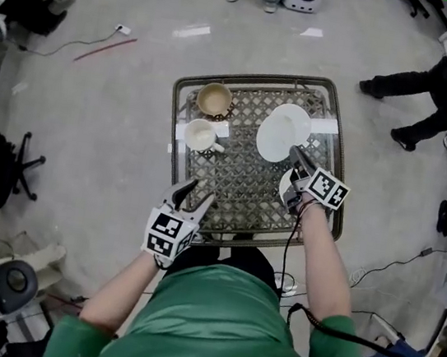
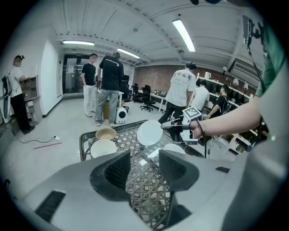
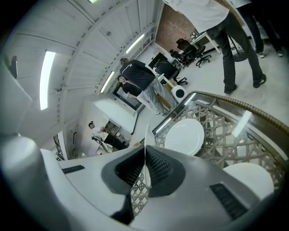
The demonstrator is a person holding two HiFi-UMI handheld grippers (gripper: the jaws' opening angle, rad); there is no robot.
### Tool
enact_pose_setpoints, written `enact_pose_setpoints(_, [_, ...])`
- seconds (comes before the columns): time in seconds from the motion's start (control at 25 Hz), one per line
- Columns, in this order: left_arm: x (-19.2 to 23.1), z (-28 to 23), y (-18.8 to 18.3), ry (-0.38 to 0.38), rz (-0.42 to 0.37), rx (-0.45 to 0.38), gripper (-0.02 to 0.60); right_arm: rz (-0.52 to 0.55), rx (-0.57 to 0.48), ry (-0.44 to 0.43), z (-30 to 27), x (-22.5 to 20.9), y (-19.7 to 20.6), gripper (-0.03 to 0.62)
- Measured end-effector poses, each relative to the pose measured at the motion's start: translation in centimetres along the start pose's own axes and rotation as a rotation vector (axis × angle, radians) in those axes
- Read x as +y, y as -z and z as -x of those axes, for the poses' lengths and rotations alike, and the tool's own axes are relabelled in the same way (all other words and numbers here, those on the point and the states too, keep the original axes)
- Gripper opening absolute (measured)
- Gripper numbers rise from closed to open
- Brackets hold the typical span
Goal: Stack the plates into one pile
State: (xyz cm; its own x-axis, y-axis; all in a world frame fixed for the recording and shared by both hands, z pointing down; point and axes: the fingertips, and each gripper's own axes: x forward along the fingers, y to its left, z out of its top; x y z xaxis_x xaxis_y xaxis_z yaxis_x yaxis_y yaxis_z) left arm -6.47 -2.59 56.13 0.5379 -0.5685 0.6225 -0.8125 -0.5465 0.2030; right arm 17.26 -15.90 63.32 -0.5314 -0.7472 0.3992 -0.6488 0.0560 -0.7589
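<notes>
The right tool is clamped on the rim of a round white plate, holding it tilted above the metal-lattice desk. Another flat white plate lies under that tool, near the desk's right rim. The left tool hangs over the near edge, jaws wide and empty. A tan bowl and a white bowl, both empty, stand at the far left, leaving the middle bare.

the plate is plain white. the tan bowl sits by the cream bowl. the desk shows grey lattice. the left tool and right tool bear black-and-white square markers. the shirt is green, the floor pale grey.
</notes>
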Motion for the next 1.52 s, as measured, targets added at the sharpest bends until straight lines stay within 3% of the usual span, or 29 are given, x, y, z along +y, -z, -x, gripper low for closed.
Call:
enact_pose_setpoints(0.28, [-0.5,-1.9,-2.2,-0.031,0.012,-0.002,0.209,-0.044,-0.008,-0.014,-1.8,-2.3,-3.0,0.031])
enact_pose_setpoints(0.64, [-0.8,-3.5,-2.1,-0.054,0.026,0.026,0.209,-0.118,-0.011,-0.012,-3.2,-5.9,-4.4,0.031])
enact_pose_setpoints(1.2, [-1.7,-5.3,-1.3,-0.055,0.036,0.065,0.209,-0.141,0.046,0.216,-4.6,-13.5,-3.8,0.032])
enact_pose_setpoints(1.52, [-1.4,-5.0,-0.6,-0.055,0.046,0.078,0.209,-0.005,0.106,0.297,-5.8,-14.7,-3.9,0.041])
